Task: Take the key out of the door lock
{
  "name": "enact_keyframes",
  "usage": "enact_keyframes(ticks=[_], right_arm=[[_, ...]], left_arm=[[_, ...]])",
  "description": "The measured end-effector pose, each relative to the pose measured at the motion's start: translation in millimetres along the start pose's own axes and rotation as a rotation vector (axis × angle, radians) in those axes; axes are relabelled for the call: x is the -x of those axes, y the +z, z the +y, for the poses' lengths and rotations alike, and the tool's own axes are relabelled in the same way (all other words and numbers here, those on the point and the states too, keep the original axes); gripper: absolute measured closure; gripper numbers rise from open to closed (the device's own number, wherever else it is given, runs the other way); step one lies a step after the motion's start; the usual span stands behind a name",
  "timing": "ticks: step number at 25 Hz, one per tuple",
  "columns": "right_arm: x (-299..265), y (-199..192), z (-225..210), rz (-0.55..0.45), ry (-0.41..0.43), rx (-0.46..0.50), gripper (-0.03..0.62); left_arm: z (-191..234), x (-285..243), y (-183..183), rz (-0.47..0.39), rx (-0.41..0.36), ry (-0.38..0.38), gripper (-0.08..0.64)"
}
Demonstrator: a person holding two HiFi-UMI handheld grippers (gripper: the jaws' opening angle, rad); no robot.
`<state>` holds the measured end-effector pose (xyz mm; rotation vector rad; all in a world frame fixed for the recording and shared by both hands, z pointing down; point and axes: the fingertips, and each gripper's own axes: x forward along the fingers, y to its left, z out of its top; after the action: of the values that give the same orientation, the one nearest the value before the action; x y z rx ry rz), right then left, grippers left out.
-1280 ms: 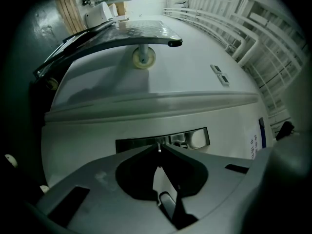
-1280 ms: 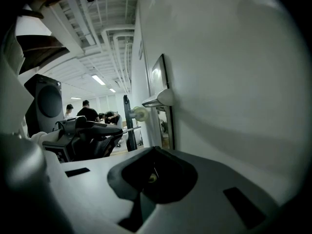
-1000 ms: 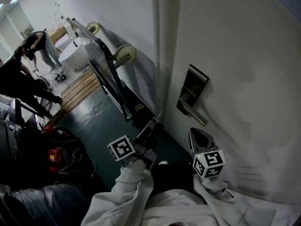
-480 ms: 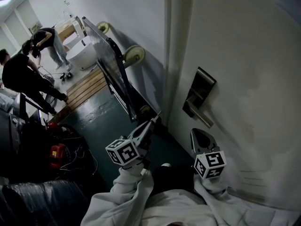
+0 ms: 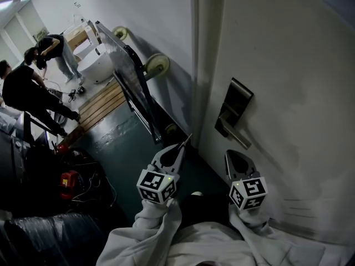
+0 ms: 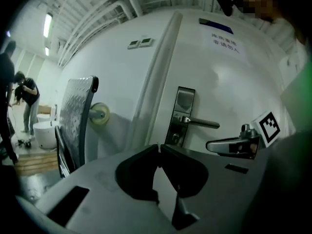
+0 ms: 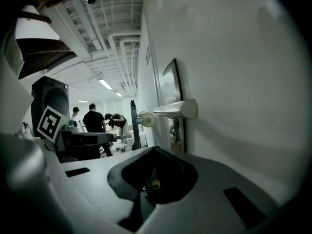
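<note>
**Steel lock plate up and ahead of both shut tongs**

Steel lock plate (image 5: 239,101) sits on the white door (image 5: 288,65), centre-right of the head view and above both tools. The right gripper (image 5: 234,156), jaws together, points up just below the lever (image 5: 236,136) and looks the nearer. The left gripper (image 6: 158,147), jaws pressed tip to tip, aims at the cylinder (image 6: 175,138) under that lever. The key should be there, its shaft probably standing out from the door face, but it is too small and dim to make out.

Platform cart (image 5: 128,71) upended beside wall (image 5: 150,15); two people (image 5: 25,90) near wooden pallet (image 5: 102,104).
</note>
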<state>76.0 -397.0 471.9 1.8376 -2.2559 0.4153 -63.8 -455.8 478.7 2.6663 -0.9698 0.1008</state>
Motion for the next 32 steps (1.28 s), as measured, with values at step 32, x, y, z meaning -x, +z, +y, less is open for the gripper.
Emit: enact_keyframes(ticks=[32], right_arm=[[32,-8,-13,-0.031,-0.078,-0.004,0.541]], left_arm=[[-28,10,-15,-0.011,-0.081,-0.045,0.534]])
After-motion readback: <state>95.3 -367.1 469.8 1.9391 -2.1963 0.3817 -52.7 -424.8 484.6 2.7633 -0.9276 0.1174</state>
